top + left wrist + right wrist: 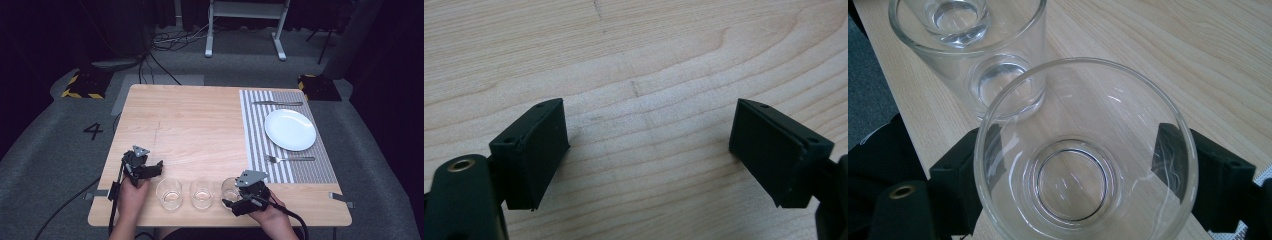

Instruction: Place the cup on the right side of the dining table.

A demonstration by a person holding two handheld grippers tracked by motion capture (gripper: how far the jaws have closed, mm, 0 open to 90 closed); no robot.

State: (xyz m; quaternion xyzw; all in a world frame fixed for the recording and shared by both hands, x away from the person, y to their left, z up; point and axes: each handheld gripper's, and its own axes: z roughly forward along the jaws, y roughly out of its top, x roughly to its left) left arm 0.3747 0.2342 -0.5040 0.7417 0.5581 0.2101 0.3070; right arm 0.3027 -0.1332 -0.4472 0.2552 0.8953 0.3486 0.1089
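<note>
Three clear glasses stand in a row near the table's front edge: a left glass [169,194], a middle glass [201,193] and a right glass [229,188]. My right gripper [232,195] is open, one jaw on each side of the right glass [1083,150]; I cannot tell whether the pads touch its wall. Behind it in the right gripper view are the middle glass [998,75] and the left glass [958,17]. My left gripper [156,169] is open over bare wood, left of and beyond the left glass. Nothing lies between its fingers [541,150].
A striped placemat [260,150] covers the table's right side. On it are a white plate [290,129], a fork [290,159] on its near side and a knife [277,103] on its far side. The light wooden table [195,125] is bare at its middle and back left.
</note>
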